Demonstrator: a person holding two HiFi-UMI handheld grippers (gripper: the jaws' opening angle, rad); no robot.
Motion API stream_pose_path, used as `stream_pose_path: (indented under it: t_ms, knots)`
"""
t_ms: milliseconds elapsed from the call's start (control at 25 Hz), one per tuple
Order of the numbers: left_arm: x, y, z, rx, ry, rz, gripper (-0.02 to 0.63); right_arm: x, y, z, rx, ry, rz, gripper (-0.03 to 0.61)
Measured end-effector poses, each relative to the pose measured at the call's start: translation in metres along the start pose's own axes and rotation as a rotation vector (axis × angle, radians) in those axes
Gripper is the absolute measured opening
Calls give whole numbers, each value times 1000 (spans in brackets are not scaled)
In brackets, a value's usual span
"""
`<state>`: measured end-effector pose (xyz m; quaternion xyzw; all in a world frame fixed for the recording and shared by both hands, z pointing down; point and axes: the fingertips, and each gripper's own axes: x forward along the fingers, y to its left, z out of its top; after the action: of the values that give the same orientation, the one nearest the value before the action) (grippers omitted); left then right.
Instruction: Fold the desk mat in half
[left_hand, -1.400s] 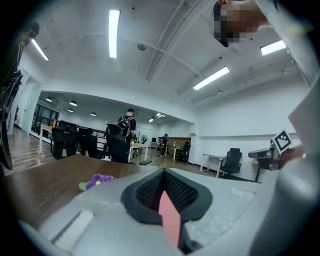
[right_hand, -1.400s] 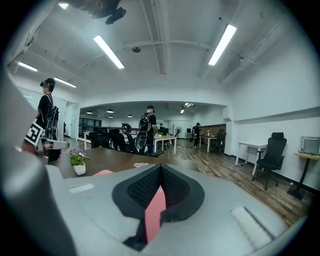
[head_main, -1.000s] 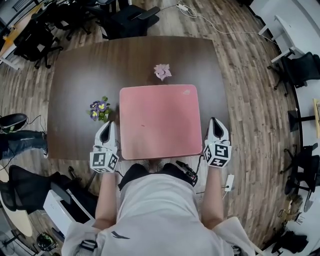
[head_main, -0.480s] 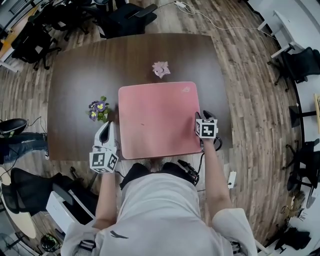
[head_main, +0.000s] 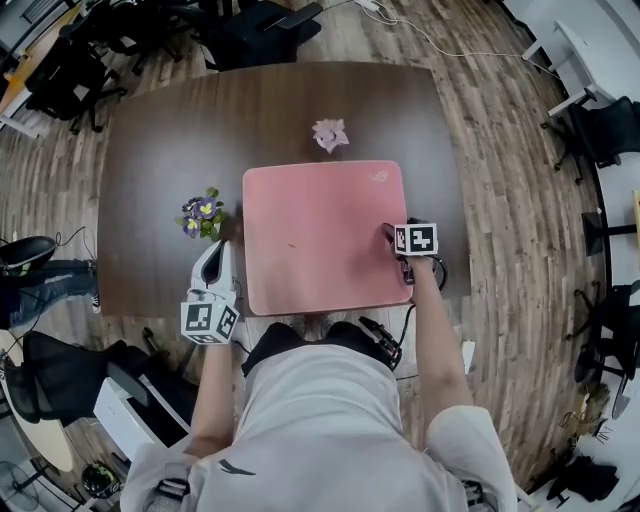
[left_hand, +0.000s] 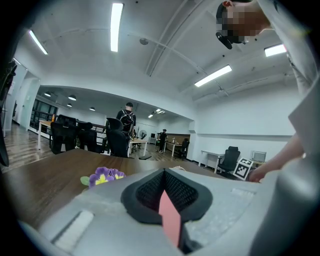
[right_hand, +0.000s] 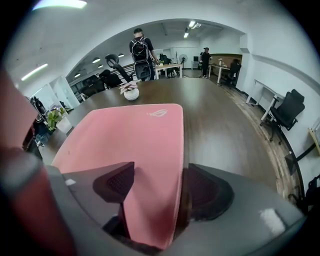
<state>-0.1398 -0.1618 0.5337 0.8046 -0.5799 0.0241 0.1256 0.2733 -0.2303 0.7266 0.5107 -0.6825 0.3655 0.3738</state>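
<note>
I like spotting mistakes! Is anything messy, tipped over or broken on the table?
Nothing stands out. The pink desk mat lies flat on the brown table. The purple flowers and the pink plant stand upright, with nothing spilled.

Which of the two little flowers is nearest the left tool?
The purple flowers, just beyond the left gripper; the pink flower sits past the desk mat's far edge.

Purple flowers (head_main: 201, 214) left of mat (head_main: 320, 235), pink flower (head_main: 330, 133) beyond
</note>
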Motion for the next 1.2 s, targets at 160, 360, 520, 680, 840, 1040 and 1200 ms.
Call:
stream_pose_path:
  t_ms: [160, 360, 520, 680, 840, 1040, 1200]
  knots:
    - [0, -1, -2, -4, 3, -7, 0, -1, -1, 2, -9, 14, 5, 331]
    - [2, -9, -3, -8, 7, -23, 0, -2, 0, 2, -41, -22, 36, 256]
    - [-2, -12, -5, -11, 10, -24, 0, -1, 3, 4, -21, -39, 57, 162]
    - [-7, -13, -3, -7, 6, -22, 0, -1, 13, 3, -34, -42, 81, 72]
    - [-10, -10, 0, -7, -7, -14, 0, -4, 16, 4, -65, -46, 51, 52]
    - [-15, -6, 2, -9, -18, -7, 0, -20, 25, 9, -55, -65, 54, 44]
    - [-18, -5, 1, -13, -20, 3, 0, -37, 34, 18, -58, -85, 64, 43]
